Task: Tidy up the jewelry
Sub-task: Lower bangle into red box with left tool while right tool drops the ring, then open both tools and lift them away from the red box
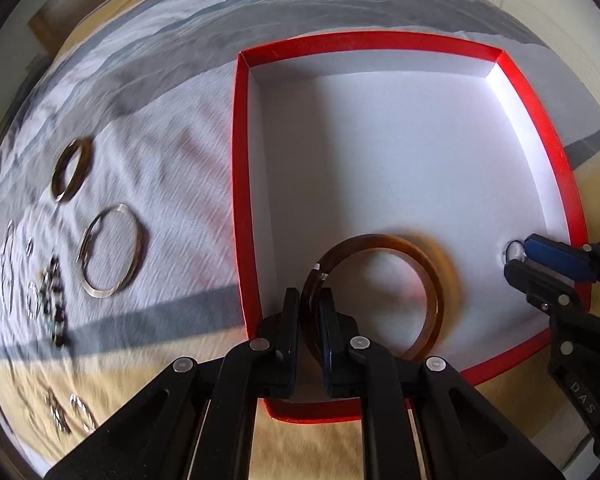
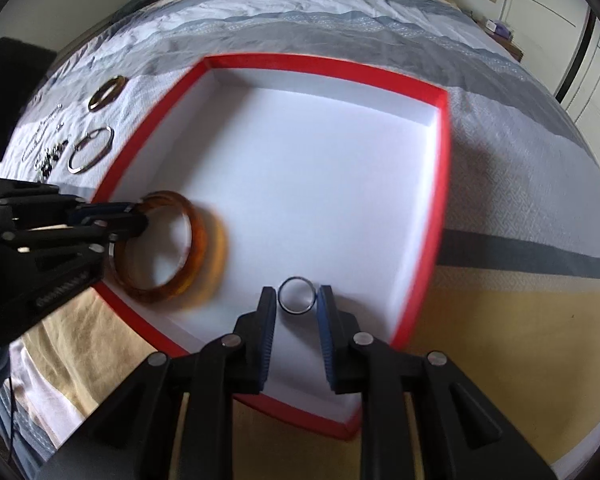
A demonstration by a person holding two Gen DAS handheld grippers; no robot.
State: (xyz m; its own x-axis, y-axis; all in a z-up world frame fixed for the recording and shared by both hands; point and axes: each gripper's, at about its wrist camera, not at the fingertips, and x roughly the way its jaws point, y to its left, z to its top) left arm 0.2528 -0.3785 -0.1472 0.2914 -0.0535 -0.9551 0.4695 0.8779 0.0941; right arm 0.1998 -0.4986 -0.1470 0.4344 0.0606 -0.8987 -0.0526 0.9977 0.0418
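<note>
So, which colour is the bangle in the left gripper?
Amber brown bangle, clearest in the right wrist view.

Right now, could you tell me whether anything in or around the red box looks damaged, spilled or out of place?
Nothing stands out. The red box sits intact on the bed, the amber bangle and small ring are inside it in the grippers, and the remaining jewelry lies unspilled on the bedspread beside it.
</note>
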